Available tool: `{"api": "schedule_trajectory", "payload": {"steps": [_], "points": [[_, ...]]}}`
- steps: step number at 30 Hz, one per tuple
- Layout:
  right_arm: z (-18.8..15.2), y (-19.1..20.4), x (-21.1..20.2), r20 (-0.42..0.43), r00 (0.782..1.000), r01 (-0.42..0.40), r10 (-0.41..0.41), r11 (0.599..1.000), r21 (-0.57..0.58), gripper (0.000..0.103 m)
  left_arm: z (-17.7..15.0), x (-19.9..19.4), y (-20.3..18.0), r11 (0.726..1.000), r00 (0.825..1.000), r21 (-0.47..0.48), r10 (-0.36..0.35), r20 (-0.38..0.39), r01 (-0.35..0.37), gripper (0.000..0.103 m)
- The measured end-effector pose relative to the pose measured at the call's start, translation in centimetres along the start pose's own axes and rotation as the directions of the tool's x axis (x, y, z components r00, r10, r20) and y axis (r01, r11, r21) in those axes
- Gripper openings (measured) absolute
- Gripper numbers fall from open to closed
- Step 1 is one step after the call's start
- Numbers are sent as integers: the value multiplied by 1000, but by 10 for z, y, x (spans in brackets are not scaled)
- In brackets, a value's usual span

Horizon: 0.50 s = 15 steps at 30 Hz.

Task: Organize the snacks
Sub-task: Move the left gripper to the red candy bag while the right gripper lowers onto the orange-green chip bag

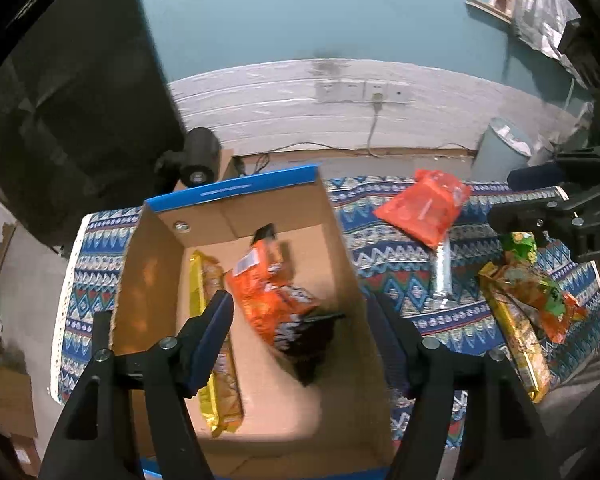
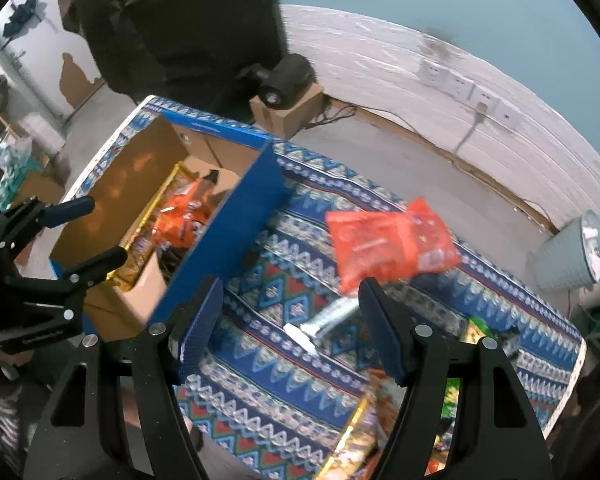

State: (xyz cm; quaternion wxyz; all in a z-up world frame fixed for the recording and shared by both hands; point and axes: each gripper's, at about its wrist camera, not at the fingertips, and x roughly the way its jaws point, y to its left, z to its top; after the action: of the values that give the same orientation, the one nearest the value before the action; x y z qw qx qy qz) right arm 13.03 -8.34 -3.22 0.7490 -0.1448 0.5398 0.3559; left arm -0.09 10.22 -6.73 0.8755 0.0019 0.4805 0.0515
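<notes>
A cardboard box with blue rim stands on the patterned cloth. Inside lie an orange-and-black snack bag and a yellow biscuit pack. My left gripper is open and empty above the box; it also shows in the right wrist view. My right gripper is open and empty over the cloth; it also shows at the right edge of the left wrist view. On the cloth lie a red-orange bag, a silver stick pack, and a pile of yellow, green and orange snacks.
A grey bin stands on the floor at the right by the wall. A black cylindrical device sits on a small carton behind the box. Wall sockets and a cable run along the white wall.
</notes>
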Motion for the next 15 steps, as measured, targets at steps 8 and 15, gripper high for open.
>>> {"api": "schedule_trajectory", "payload": {"steps": [8,15], "points": [[-29,-31,-10,-7,999,39,-39,999,34,71,4,2,-49,995,999,95,-39,-21,41,72],[-59,-59,-13,-30,997,72,-69,994,83,71,5,7,-88,982,997,177,-61,-46,68,73]]}}
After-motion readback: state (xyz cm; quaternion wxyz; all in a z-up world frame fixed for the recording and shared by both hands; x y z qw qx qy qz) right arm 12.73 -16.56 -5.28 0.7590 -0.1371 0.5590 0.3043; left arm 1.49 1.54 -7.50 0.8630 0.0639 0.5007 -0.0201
